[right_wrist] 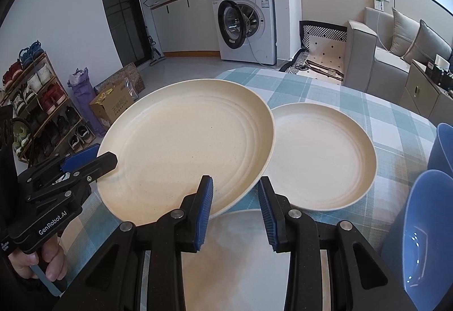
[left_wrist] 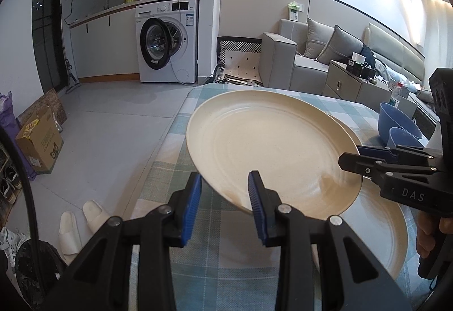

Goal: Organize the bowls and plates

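left gripper (left_wrist: 225, 209) clamped on lifted cream plate's (left_wrist: 271, 152) near rim | right gripper (right_wrist: 235, 210) clamped on its other edge | plate tilted above second plate (right_wrist: 243, 260) on checked tablecloth (left_wrist: 226, 277) | third plate (right_wrist: 322, 158) beyond, empty | blue bowls (left_wrist: 399, 127) farther right, empty

We see a bench (right_wrist: 354, 101) covered with a blue-and-white checked cloth (left_wrist: 175, 169). Directly on the cloth lie two cream plates: a smaller plate (right_wrist: 320, 158) toward the far side and a larger plate (right_wrist: 235, 254) at the near edge, partly hidden. Two blue bowls (right_wrist: 424, 226) stand at the right side, just beside each other.
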{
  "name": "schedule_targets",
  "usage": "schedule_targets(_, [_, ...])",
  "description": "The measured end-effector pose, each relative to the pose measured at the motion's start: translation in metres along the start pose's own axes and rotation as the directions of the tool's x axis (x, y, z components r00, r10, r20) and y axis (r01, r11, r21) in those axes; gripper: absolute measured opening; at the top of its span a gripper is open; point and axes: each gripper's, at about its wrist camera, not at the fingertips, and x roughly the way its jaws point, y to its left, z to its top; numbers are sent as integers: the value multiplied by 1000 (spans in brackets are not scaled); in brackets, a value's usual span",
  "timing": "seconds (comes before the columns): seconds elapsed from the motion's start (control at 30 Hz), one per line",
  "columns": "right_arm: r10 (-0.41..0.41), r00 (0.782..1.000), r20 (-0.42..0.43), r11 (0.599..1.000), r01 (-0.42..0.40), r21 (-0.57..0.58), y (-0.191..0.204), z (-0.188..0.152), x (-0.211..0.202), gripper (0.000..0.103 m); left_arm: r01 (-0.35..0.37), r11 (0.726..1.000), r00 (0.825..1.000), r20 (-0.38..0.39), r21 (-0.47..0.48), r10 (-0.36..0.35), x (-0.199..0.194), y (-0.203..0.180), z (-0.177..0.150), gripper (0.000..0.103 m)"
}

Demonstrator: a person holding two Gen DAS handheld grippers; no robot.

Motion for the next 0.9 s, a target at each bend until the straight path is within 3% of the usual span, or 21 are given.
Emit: schedule_targets(0.9, [-57, 997, 43, 995, 53, 86, -32, -61, -77, 34, 71, 993, 997, 19, 94, -73, -31, -70, -16, 33])
